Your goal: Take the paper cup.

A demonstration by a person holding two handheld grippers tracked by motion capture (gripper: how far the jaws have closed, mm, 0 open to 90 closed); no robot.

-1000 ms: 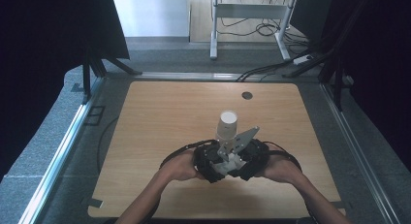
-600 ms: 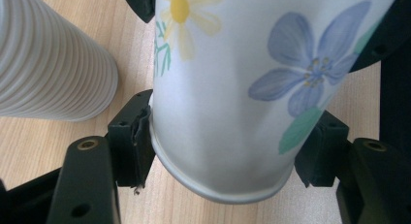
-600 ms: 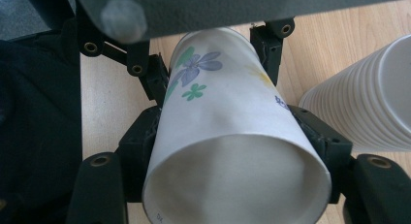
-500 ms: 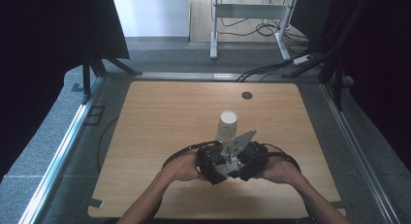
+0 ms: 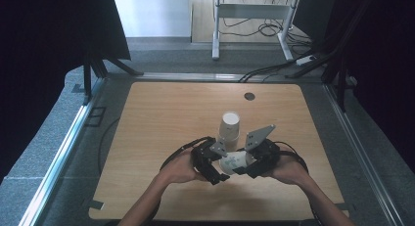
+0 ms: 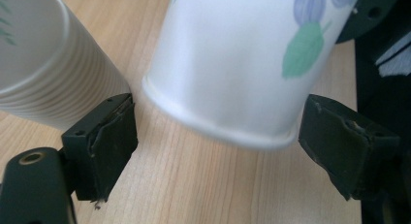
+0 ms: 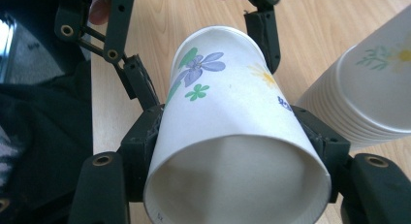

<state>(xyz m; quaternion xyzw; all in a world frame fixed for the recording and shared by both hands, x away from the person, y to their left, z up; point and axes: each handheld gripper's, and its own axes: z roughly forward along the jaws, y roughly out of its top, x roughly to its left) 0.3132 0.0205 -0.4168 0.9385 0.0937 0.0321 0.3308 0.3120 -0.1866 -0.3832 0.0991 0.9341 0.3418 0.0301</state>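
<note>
Paper cup (image 7: 232,132) with a printed flower pattern lies on its side above the wooden desk (image 5: 161,113), held near the middle of the desk's near edge. The right gripper (image 5: 262,157) has its fingers (image 7: 145,141) clamped on the cup's body just behind the open rim — in the right gripper view one finger presses each flank and the mouth of the cup faces the camera. The cup's closed base points toward the left gripper (image 5: 208,160), whose fingers (image 6: 104,141) stand apart, one to either side of the base rim without pressing on it; the left gripper view shows wood grain in the gaps between the finger pads and the cup wall.

Just beyond the two grippers stands a stack of paper cups (image 5: 229,128), upside down on the desk, roughly at the desk's centre. In the left gripper view its ribbed stacked rims sit just beside one finger, whether touching it I cannot tell. A small dark round disc (image 5: 250,96) lies on the desk close to the far edge, well apart from the cups. The person's hands (image 5: 183,167) hold the grippers from the near side, cables looping behind them.
</note>
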